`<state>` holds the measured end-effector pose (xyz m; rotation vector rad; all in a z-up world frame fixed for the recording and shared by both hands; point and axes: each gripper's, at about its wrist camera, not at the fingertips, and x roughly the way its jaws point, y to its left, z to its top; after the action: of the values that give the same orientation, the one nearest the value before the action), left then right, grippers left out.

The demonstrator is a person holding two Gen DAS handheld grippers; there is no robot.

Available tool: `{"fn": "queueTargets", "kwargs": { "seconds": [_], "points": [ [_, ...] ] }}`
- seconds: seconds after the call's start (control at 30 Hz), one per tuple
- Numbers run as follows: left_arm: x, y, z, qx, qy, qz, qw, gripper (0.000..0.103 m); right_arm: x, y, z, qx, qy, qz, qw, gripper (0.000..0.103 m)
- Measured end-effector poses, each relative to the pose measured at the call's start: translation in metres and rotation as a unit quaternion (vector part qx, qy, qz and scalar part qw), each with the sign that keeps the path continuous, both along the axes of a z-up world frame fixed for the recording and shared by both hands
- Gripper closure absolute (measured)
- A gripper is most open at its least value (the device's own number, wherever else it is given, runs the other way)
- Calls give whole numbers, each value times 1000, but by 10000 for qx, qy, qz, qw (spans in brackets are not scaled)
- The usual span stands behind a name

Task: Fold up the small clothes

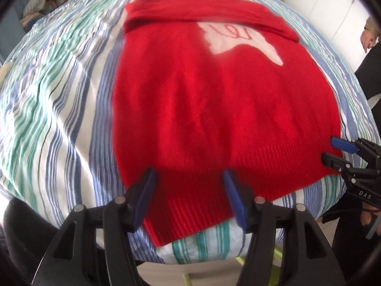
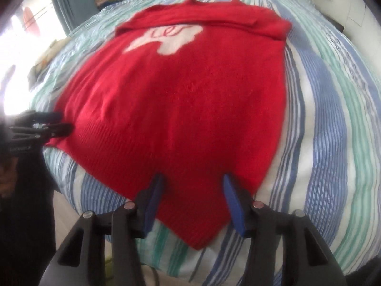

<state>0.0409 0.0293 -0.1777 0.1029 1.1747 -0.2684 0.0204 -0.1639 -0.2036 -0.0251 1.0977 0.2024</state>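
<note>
A red knit sweater (image 1: 202, 100) with a white patch (image 1: 238, 40) lies flat on the striped bed cover, sleeves folded across its top. It also shows in the right wrist view (image 2: 181, 100). My left gripper (image 1: 189, 178) is open, its jaws wide apart above the ribbed hem near the near-left corner. My right gripper (image 2: 193, 183) is open, its jaws wide apart above the hem near the near-right corner. The right gripper also shows at the right edge of the left wrist view (image 1: 333, 150), and the left gripper at the left edge of the right wrist view (image 2: 64, 121).
The bed cover (image 1: 59, 100) has blue, green and white stripes and its near edge lies just below the hem. A pile of clothes (image 1: 40, 2) sits at the far left. A person's hand (image 1: 368, 35) is at the far right.
</note>
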Motion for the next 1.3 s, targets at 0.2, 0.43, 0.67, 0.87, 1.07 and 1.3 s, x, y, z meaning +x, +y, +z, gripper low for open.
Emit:
{"fn": "queueTargets", "kwargs": {
  "seconds": [0.2,0.43,0.67,0.87,1.07,1.3],
  "points": [
    [-8,5,21,-95,-258,301,9992,29,-14,-5,19,5,-212,-203,9996,51],
    [-16,15,31,238,-483,582,9968,27,-21,-10,47,-2,-666,-459,9967,51],
    [-22,19,45,389,-678,738,9942,19,-29,-8,72,-29,-1068,-532,9929,51],
    [-20,19,29,459,-506,717,9951,18,-26,-17,74,-47,-1057,-637,9923,51],
    [-16,35,7,111,69,605,9981,17,-23,-39,63,485,-561,-907,9931,51],
    [-6,51,-10,-405,579,791,9944,17,-20,-53,17,1255,381,-1027,9860,51]
  ]
}}
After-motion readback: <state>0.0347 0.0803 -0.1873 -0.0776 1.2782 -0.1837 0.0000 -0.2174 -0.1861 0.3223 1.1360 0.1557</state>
